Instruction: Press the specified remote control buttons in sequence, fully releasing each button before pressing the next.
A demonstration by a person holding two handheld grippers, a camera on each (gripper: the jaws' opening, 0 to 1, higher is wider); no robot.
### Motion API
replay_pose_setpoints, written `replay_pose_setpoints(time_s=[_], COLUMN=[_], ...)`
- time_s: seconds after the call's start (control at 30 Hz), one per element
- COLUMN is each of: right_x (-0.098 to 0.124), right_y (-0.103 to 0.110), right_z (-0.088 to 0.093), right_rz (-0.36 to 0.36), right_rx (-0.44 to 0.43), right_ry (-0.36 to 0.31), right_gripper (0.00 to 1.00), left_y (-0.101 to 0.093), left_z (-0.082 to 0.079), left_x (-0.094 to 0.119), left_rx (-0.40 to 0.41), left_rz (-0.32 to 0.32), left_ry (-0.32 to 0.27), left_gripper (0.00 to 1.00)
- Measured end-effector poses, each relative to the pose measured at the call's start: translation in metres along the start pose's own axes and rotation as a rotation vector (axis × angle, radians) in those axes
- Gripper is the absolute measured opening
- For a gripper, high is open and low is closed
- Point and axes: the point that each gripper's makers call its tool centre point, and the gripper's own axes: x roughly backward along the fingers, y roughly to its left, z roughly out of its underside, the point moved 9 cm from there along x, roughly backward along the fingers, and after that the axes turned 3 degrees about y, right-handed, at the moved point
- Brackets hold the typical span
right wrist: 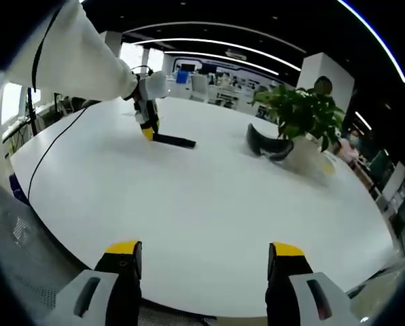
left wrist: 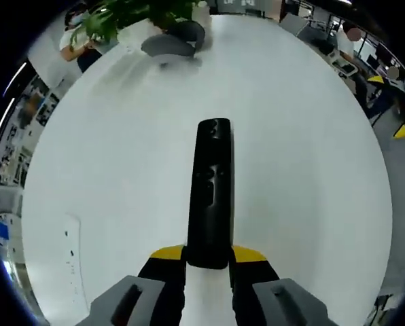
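Observation:
A long black remote control (left wrist: 210, 197) points away over the white table (left wrist: 311, 183), its buttons facing up. My left gripper (left wrist: 209, 257) is shut on its near end, yellow-tipped fingers (left wrist: 167, 255) pressing both sides. In the right gripper view the same remote (right wrist: 175, 140) shows far off, held by the left gripper (right wrist: 147, 129) under a white sleeve (right wrist: 80, 58). My right gripper (right wrist: 204, 259) stands open above the table's near edge, with nothing between its fingers.
A potted green plant (right wrist: 299, 112) and a dark curved object (right wrist: 267, 148) stand at the far side of the table (right wrist: 209, 197). A thin cable (right wrist: 53, 153) trails over the left of the table. Office desks lie beyond.

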Motion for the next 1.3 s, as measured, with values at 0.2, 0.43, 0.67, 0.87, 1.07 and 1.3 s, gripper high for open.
replay_pose_setpoints(time_s=[0.2, 0.43, 0.67, 0.87, 1.07, 1.3], right_x=[-0.001, 0.0, 0.001, 0.001, 0.001, 0.001], right_y=[0.001, 0.001, 0.001, 0.001, 0.001, 0.0], right_z=[0.0, 0.0, 0.0, -0.001, -0.001, -0.001], right_rz=[-0.005, -0.006, -0.005, -0.004, -0.004, -0.005], right_rx=[0.005, 0.003, 0.001, -0.002, 0.001, -0.003], right_ry=[0.005, 0.004, -0.002, -0.01, -0.009, -0.012], right_gripper=[0.74, 0.74, 0.73, 0.73, 0.72, 0.71], left_y=[0.002, -0.002, -0.005, -0.01, -0.02, -0.033], left_z=[-0.001, -0.002, -0.005, -0.004, -0.004, -0.005], left_x=[-0.001, 0.0, 0.0, 0.001, 0.001, 0.001], left_rx=[0.011, -0.016, 0.014, 0.041, 0.089, 0.077], left_rz=[0.021, 0.046, 0.034, 0.008, -0.007, -0.006], left_ry=[0.003, 0.034, 0.053, 0.052, 0.044, 0.056], left_gripper=[0.24, 0.27, 0.27, 0.23, 0.23, 0.23])
